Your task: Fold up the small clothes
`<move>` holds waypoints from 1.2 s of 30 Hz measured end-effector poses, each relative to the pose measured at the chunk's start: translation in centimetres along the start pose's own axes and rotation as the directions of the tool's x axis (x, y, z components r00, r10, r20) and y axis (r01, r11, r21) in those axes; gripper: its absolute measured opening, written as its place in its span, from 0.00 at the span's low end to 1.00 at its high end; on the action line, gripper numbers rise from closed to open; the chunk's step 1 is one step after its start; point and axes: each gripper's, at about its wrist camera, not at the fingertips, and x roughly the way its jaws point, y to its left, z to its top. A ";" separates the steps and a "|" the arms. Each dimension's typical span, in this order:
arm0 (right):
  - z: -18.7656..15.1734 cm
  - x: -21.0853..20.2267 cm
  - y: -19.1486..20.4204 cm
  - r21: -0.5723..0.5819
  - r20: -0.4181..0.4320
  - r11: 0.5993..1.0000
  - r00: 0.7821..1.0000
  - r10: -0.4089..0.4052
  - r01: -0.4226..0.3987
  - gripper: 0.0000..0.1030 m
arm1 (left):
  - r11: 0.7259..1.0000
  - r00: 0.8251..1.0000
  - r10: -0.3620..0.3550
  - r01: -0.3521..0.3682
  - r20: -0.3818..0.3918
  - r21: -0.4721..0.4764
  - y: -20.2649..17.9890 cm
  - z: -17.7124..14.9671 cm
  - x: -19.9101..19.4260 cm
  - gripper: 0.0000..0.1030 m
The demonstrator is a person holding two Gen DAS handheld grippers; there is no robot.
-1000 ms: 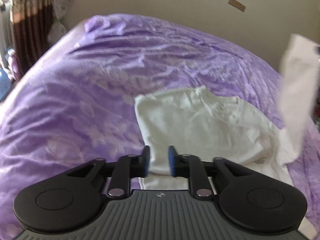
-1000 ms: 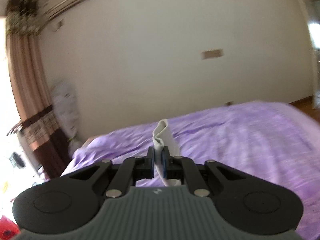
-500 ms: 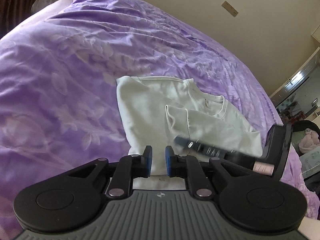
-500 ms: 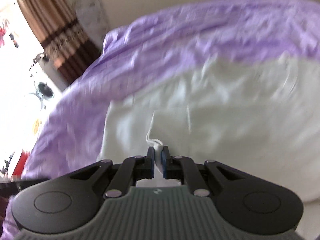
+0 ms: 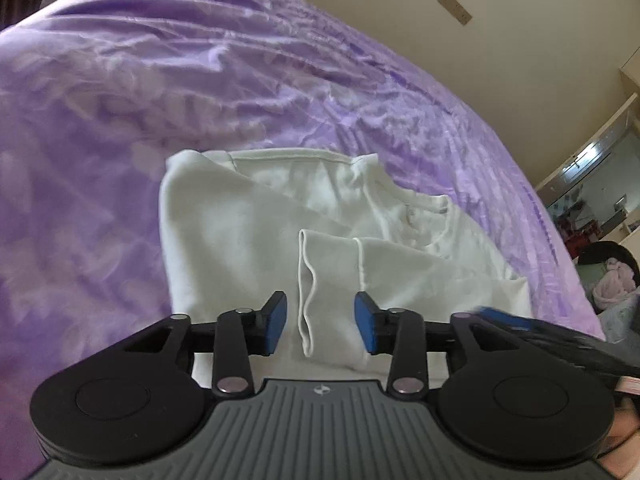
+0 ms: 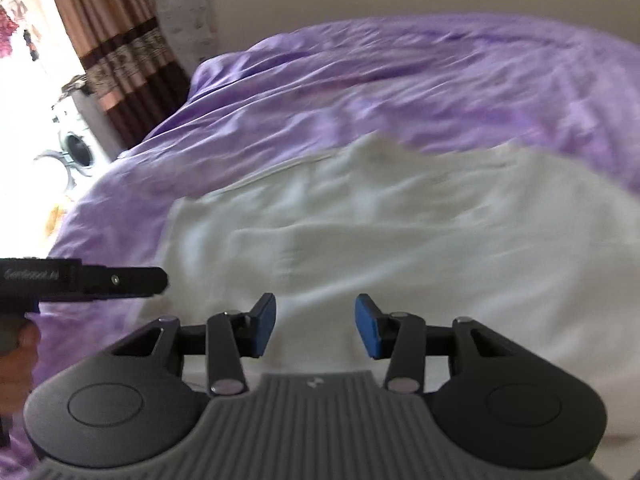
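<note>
A small white T-shirt [image 5: 248,232] lies on the purple bedspread [image 5: 120,100], both sleeves folded in over its body. The right sleeve's cuff [image 5: 328,272] lies just ahead of my left gripper [image 5: 320,322], which is open and empty just above the shirt's near part. In the right wrist view the shirt [image 6: 400,232] fills the middle, blurred. My right gripper [image 6: 316,328] is open and empty, low over the shirt. The left gripper's side shows at the left edge there [image 6: 100,278].
The purple bedspread [image 6: 400,80] stretches to a beige wall. A brown curtain [image 6: 116,40] and a washing machine [image 6: 76,144] stand at the left. A wardrobe and clutter [image 5: 600,208] lie past the bed's right side. Part of the right gripper [image 5: 552,338] shows at lower right.
My right gripper carried the raised sleeve down onto the shirt's body and let go; its jaws now stand open. My left gripper opened too. Both sit lower and closer over the shirt.
</note>
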 end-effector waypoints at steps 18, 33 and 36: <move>-8.5 -12.7 -19.2 0.056 -0.073 0.934 0.935 -0.348 0.352 0.59 | 0.996 0.995 0.022 -0.031 0.098 0.089 -6.0 1.6 0.9 0.04; -7.3 -9.3 -20.5 -0.187 -0.100 0.937 0.944 -0.316 0.294 0.01 | 0.963 0.978 0.135 -0.168 0.162 0.210 -13.6 4.8 -5.4 0.04; -8.6 -10.0 -21.0 -0.180 -0.108 0.939 0.943 -0.314 0.292 0.00 | 0.962 0.970 0.235 -0.242 0.064 0.128 -8.6 2.6 -2.7 0.04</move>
